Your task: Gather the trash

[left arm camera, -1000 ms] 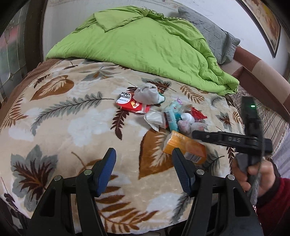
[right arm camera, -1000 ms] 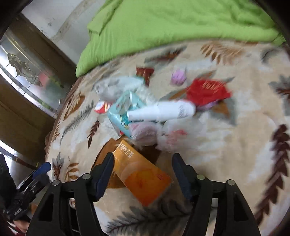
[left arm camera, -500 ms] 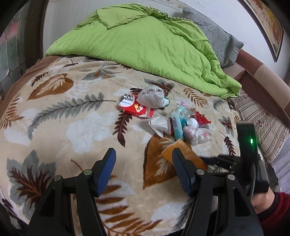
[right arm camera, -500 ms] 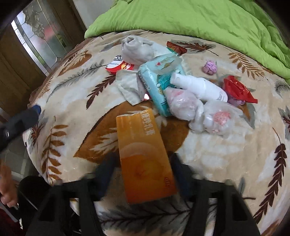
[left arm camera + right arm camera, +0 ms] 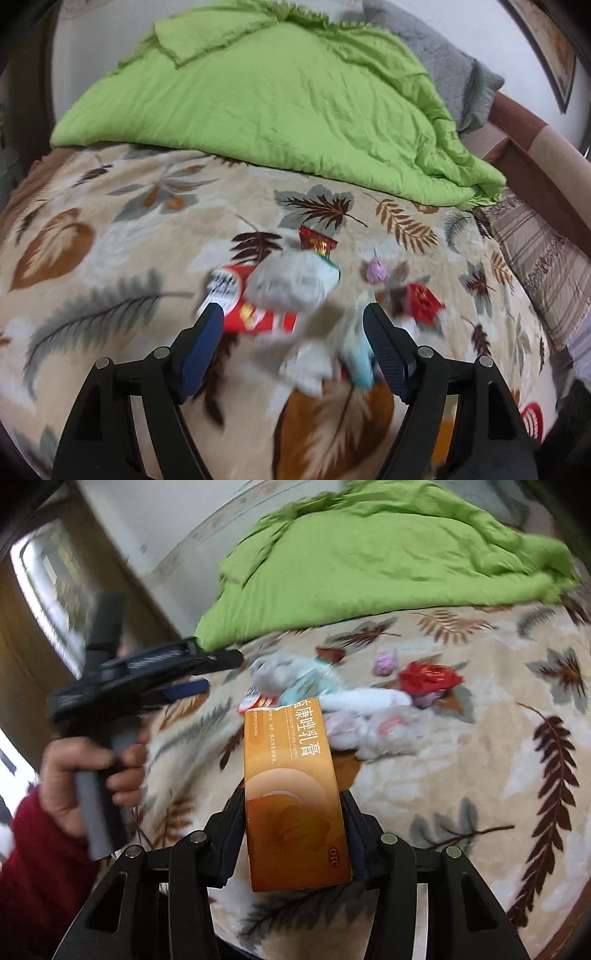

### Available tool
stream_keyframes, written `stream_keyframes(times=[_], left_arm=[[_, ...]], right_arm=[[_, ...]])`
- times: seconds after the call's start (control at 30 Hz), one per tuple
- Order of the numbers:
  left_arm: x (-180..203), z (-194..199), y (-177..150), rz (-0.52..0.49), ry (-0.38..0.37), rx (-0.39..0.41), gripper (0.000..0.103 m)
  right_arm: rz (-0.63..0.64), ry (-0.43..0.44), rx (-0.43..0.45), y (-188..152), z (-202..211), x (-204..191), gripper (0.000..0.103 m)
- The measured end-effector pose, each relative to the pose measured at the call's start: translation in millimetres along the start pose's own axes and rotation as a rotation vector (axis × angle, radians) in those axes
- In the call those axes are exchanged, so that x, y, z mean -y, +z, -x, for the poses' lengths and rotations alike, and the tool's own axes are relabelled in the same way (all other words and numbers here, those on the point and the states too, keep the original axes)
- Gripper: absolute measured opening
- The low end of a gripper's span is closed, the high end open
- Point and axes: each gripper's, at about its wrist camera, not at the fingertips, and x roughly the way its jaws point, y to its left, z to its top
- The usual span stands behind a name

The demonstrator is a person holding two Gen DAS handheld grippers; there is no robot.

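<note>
Right wrist view: one orange medicine box (image 5: pixel 295 797), now lifted, clamped in right gripper (image 5: pixel 293 834); two red wrappers (image 5: pixel 428 677). Left gripper (image 5: pixel 293 345) opening, nothing gripped, now over the pile.

Green quilt (image 5: pixel 280 110), leaf-print blanket (image 5: pixel 110 258)

bed: leaf-print blanket (image 5: pixel 110 229) | green quilt (image 5: pixel 280 96) | white wall (image 5: pixel 96 44) | framed picture (image 5: pixel 554 48)
</note>
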Motion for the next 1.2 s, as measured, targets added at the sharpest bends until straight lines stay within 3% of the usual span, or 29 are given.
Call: stream_keyframes(times=[0.17,0.23,0.43,0.7,0.97,1.1,1.2], left_arm=[[5,-59,16,0.013,0.072,-0.066,0.076],[5,-72,15,0.021,0.095,-0.073,0.048],[6,-64,-1,0.007,0.109,-0.033,0.030],[12,20,-46,-0.026,0.069,0.108,0.029],[13,93,-111,-0.074,0.138,0.258,0.029],[19,106,-131,-0.099,0.201,0.323,0.029],[20,105,-139,-0.100,0.216,0.323,0.029]], right_arm=[[-0.133,0.022,0.036,4,8,29,0.053],[-0.149,0.030,0.038,8,8,33,0.053],[-0.136,0.017,0.061,9,9,30,0.053],[-0.065,-0.047,0.097,6,15,15,0.053],[0.019,-0.124,0.141,-4,28,-5,0.053],[0.054,-0.151,0.165,-12,38,-16,0.053],[0.074,-0.169,0.175,-16,42,-21,0.053]])
